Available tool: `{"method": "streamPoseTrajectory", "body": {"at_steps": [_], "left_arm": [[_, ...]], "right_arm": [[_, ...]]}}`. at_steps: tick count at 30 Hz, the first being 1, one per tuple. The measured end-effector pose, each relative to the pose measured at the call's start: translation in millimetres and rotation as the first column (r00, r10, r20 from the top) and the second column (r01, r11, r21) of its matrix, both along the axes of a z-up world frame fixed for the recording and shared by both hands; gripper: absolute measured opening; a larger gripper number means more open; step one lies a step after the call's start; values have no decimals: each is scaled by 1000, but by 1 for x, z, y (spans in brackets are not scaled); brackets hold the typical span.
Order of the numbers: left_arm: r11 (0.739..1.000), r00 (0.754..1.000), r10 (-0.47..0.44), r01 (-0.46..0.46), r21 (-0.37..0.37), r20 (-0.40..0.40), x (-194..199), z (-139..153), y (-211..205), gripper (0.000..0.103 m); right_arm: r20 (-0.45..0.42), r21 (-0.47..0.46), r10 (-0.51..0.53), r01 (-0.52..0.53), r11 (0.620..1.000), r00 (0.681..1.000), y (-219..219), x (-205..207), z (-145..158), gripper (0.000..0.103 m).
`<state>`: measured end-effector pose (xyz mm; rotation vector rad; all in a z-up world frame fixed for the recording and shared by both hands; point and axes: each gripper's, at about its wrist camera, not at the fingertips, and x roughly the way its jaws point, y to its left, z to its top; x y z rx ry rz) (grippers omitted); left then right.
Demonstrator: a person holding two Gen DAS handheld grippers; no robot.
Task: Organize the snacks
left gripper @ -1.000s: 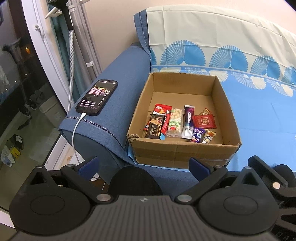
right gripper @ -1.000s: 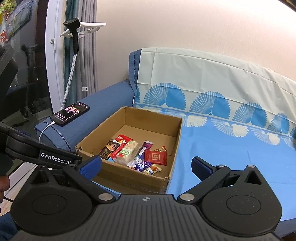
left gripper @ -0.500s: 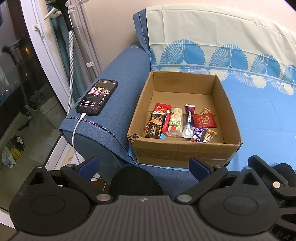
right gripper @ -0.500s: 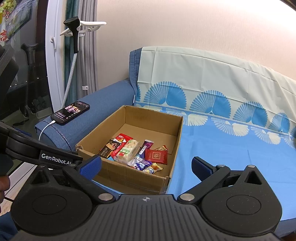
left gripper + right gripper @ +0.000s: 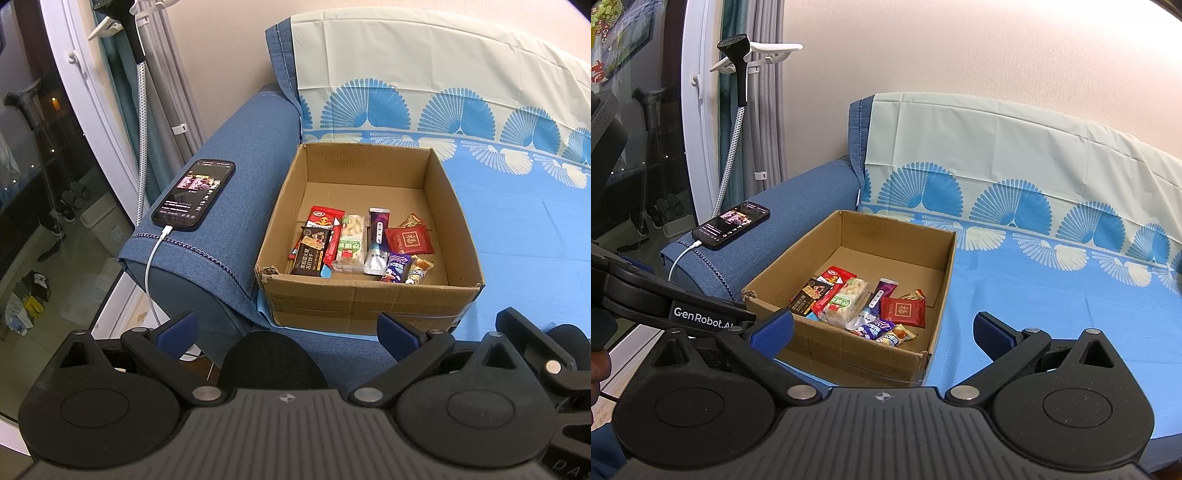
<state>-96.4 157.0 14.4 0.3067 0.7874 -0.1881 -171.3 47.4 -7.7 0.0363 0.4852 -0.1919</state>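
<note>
Blue sofa fabric and a fan-patterned sheet [image 5: 517,236] fill the scene, with a glass door off to the left.

Nearest, the left gripper [image 5: 286,326] hangs short of the box with its jaws spread wide and nothing between them. The right gripper [image 5: 882,326] is the same: jaws apart, empty, held back from the box's near wall.

Next out, the box [image 5: 354,299] sits on the seat, its left wall against the armrest [image 5: 236,206]. Its long axis runs away from the grippers toward the backrest. All the snacks in view lie inside it, bunched against the near wall, with the far half of the floor bare. Most lie side by side with their long axes running front to back: a dark bar [image 5: 311,251], a red pack [image 5: 325,219] partly under it, a clear nut pack [image 5: 350,243] and a purple sachet [image 5: 377,240]. A square red packet [image 5: 409,240] lies flat to their right. Two small sweets [image 5: 404,267] sit in front of it and a brown one [image 5: 410,221] behind.

On the armrest a phone [image 5: 194,194] lies charging.

No snack shows on the seat, so this fits either snacks waiting to be taken out and sorted or snacks already gathered in. Which step is in hand I cannot judge. Any pick here would call for reaching down over the near wall and closing across a wrapper's narrow width.
</note>
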Motion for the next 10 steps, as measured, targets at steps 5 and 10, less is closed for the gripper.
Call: {"method": "streamPoseTrajectory", "body": {"at_steps": [5, 10], "left_arm": [[1000, 1000, 0, 0, 1, 0, 0, 0, 0, 103], [1000, 1000, 3, -3, 10, -1, 1, -2, 2, 103]], "right_arm": [[0, 0, 0, 0, 1000, 1000, 0, 0, 0, 102], [-1, 4, 1, -1, 1000, 1000, 1, 1, -1, 102]]}}
